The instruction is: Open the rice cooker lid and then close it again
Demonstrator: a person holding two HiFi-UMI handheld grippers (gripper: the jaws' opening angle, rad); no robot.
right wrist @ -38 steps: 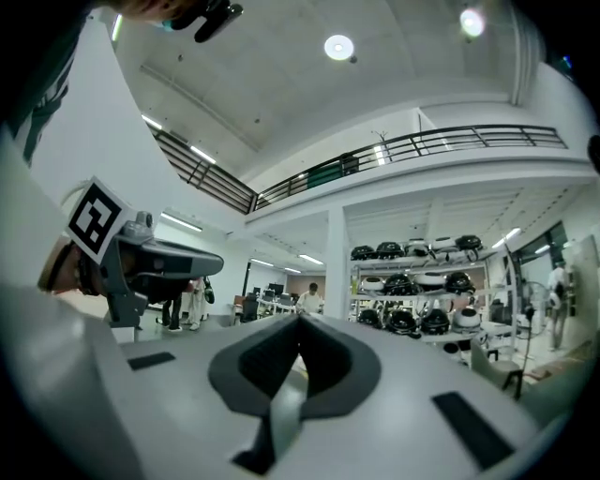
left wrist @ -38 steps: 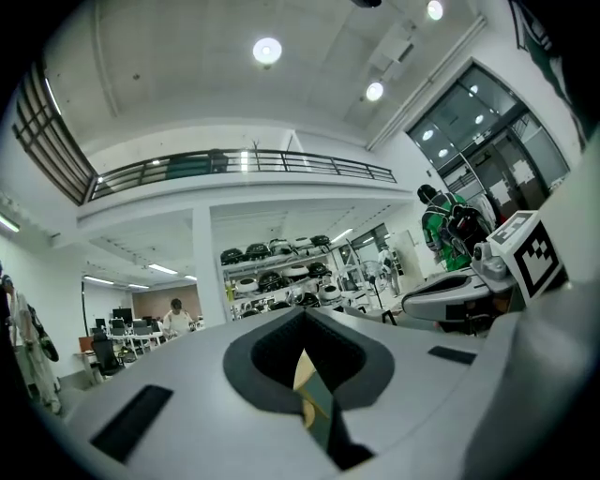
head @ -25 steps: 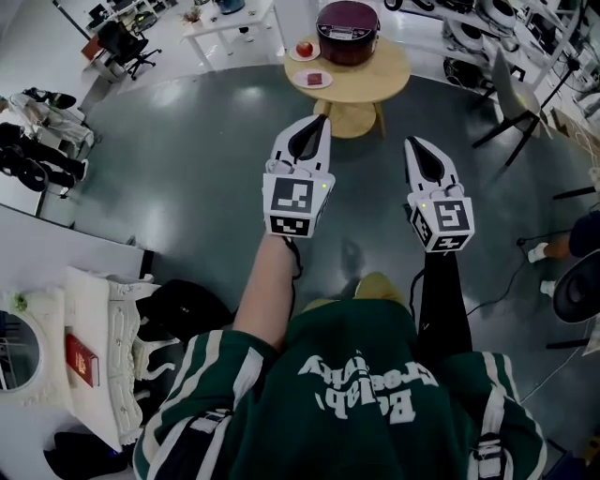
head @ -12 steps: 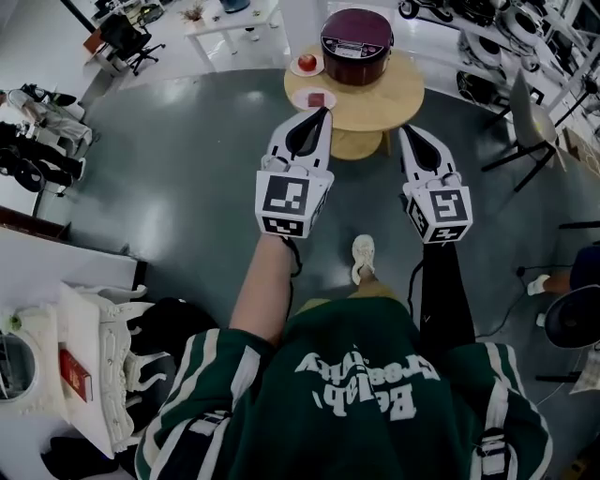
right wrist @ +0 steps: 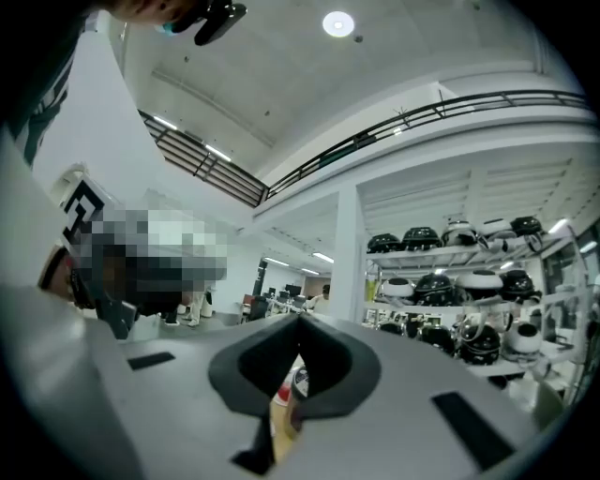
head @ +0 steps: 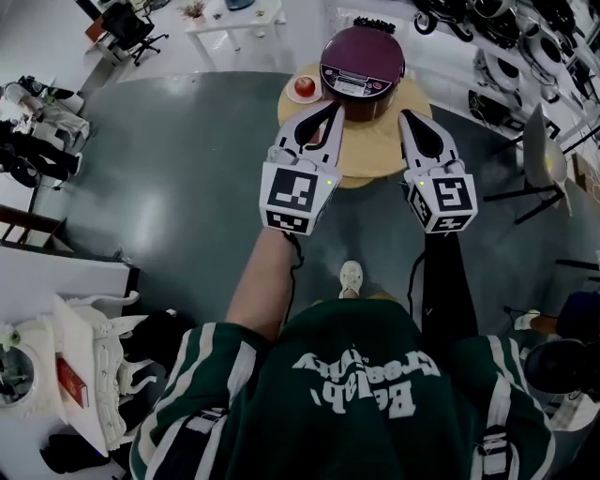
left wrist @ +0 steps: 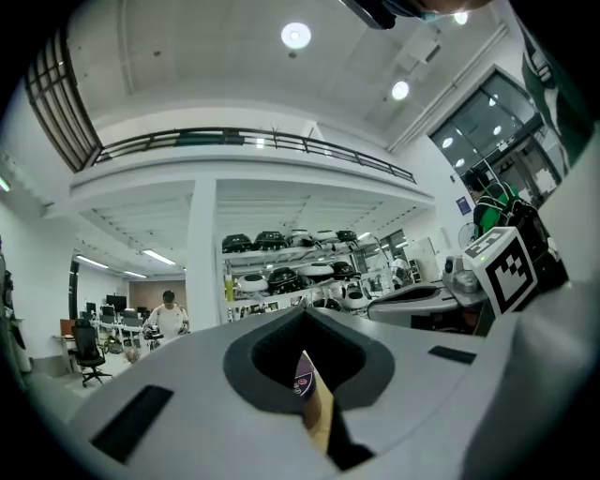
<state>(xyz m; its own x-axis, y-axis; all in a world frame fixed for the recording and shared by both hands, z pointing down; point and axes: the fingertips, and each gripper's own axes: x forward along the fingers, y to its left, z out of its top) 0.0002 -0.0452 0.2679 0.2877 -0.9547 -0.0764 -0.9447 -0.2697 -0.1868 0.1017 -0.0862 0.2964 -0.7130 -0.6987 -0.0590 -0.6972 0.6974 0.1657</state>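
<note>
A maroon rice cooker (head: 361, 61) with its lid down stands on a round wooden table (head: 375, 150) at the top of the head view. My left gripper (head: 333, 105) is shut and empty, its tip over the table just left of the cooker's front. Shut and empty too, my right gripper (head: 405, 116) hovers over the table at the cooker's front right. Neither touches the cooker. In the left gripper view the left gripper (left wrist: 302, 314) hides all but a sliver of the cooker (left wrist: 301, 382). The right gripper (right wrist: 300, 321) likewise shows only a sliver of the cooker (right wrist: 298, 380).
A small plate with a red apple (head: 303, 87) sits on the table left of the cooker. A chair (head: 536, 141) stands to the right and a white desk (head: 234, 14) is beyond at upper left. Shelves of helmets (left wrist: 281, 251) line the far wall.
The person has walked toward the table, so the cooker and table are nearer. Both grippers now reach over the table's near edge beside the cooker. Their jaws stayed shut.
</note>
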